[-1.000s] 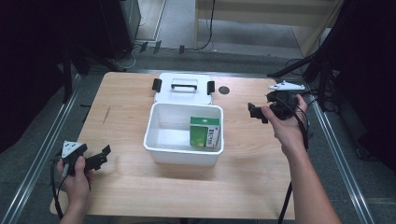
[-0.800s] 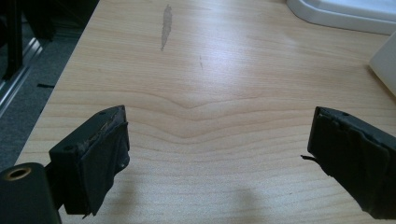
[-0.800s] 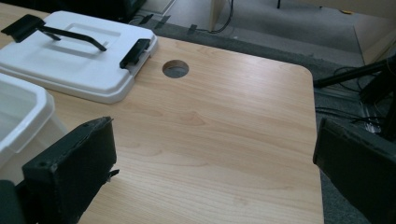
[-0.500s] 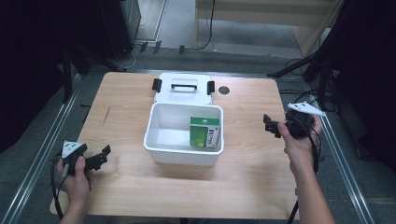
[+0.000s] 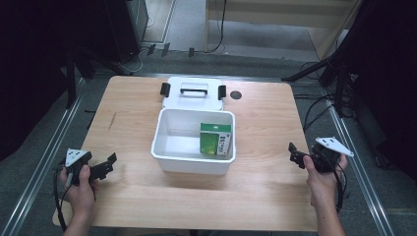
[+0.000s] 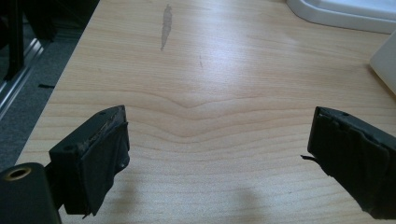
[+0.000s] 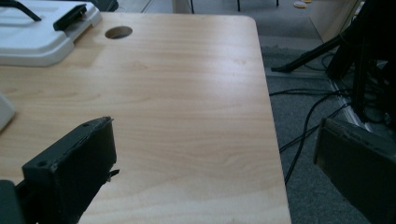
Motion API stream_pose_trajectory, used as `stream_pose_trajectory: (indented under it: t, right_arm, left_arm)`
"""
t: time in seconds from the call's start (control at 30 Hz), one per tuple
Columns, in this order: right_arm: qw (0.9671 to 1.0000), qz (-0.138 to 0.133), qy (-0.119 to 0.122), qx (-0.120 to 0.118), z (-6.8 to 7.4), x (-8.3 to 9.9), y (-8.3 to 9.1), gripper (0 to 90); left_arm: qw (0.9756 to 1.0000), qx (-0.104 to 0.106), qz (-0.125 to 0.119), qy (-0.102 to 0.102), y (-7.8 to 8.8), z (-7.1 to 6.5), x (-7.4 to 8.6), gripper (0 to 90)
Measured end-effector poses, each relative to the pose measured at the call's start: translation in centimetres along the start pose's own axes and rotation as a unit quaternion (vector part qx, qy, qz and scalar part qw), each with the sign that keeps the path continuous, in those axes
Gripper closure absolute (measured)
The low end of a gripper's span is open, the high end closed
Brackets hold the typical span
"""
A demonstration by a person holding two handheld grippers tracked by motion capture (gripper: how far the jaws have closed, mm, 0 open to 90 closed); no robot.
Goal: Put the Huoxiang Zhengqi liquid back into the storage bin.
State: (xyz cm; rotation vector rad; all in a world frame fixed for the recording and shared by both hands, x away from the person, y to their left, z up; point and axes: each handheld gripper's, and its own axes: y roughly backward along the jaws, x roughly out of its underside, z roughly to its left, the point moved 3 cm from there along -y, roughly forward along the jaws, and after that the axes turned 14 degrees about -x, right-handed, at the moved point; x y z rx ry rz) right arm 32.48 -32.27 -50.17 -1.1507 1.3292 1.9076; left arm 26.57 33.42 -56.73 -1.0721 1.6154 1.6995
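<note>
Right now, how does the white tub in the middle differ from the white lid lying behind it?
The white tub is deep and open-topped; the white lid is flat and shallow. The tub holds an upright green box; the lid holds nothing, but has a dark handle and black latches at its ends. Both are white, rounded rectangles resting on the wooden table.

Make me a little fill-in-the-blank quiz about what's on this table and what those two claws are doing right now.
1. The green carton stands inside the white ____.
2. The white lid lies on the table behind the bin, with its black ____ facing up.
3. Both the left claw and the right claw have their jaws ____, holding nothing.

Missing words: bin; handle; open
</note>
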Motion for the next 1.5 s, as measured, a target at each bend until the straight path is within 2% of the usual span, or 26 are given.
stream_pose_trajectory:
  t: [0.03, 0.07, 0.1, 0.13, 0.17, 0.23, 0.37, 0.53, 0.67, 0.83, 1.0, 1.1, 1.2, 1.4, 1.5]
  right_arm:
    - [1.0000, 0.000, 0.000, 0.000, 0.0, 0.0, 0.0, 0.0]
    - [1.0000, 0.000, -0.003, -0.001, -0.3, 0.9, 0.2, 0.0]
    - [1.0000, 0.000, -0.003, -0.001, -0.3, 0.9, 0.2, 0.0]
    - [1.0000, 0.001, -0.006, -0.005, -0.6, 1.8, 0.5, 0.0]
    - [1.0000, 0.001, -0.006, -0.005, -0.6, 1.8, 0.5, 0.0]
    - [0.9999, 0.005, -0.006, -0.009, -0.9, 3.1, 0.8, 0.0]
    - [0.9999, 0.005, -0.012, -0.009, -1.4, 4.5, 1.5, 0.0]
    - [0.9998, 0.003, -0.013, -0.014, -1.8, 5.7, 2.1, 0.0]
    - [0.9999, 0.009, -0.008, -0.008, -2.2, 6.7, 2.9, 0.0]
    - [0.9999, 0.002, -0.016, -0.004, -2.4, 7.3, 3.7, 0.0]
    - [0.9999, 0.009, -0.005, 0.003, -2.3, 8.0, 3.8, 0.0]
    - [0.9999, -0.002, -0.011, 0.000, -2.3, 8.1, 4.0, 0.0]
    - [0.9997, 0.002, -0.022, -0.007, -2.3, 8.4, 3.9, 0.0]
    - [1.0000, 0.008, -0.003, 0.000, -1.9, 8.5, 3.7, 0.0]
    - [0.9999, 0.007, -0.009, -0.003, -2.0, 8.5, 3.7, 0.0]
  left_arm:
    - [1.0000, 0.000, 0.000, 0.001, 0.0, 0.0, 0.0, 6.3]
    - [1.0000, 0.000, 0.000, 0.001, 0.0, 0.0, 0.0, 6.3]
    - [1.0000, 0.001, 0.001, 0.003, 0.0, 0.0, 0.0, 6.3]
    - [1.0000, 0.001, 0.002, 0.004, 0.0, 0.1, 0.0, 6.3]
    - [1.0000, 0.001, 0.001, 0.005, 0.0, 0.1, 0.0, 6.3]
    - [1.0000, 0.000, 0.002, 0.004, 0.0, 0.1, 0.0, 6.3]
    - [1.0000, -0.001, 0.001, 0.004, 0.0, 0.1, 0.0, 6.3]
    - [1.0000, -0.002, 0.002, 0.003, 0.0, 0.1, 0.0, 6.3]
    - [1.0000, -0.002, 0.001, 0.003, 0.0, 0.1, 0.0, 6.3]
    - [1.0000, -0.002, 0.001, 0.003, 0.0, 0.1, 0.0, 6.3]
    - [1.0000, -0.002, 0.000, 0.001, 0.1, 0.1, 0.0, 6.3]
    - [1.0000, -0.003, 0.000, 0.000, 0.1, 0.1, 0.0, 6.3]
    - [1.0000, -0.003, 0.001, 0.000, 0.1, 0.1, 0.0, 6.4]
    - [1.0000, -0.003, 0.000, 0.000, 0.0, 0.0, 0.0, 6.4]
    - [1.0000, -0.002, 0.000, 0.000, 0.0, 0.0, 0.0, 6.3]
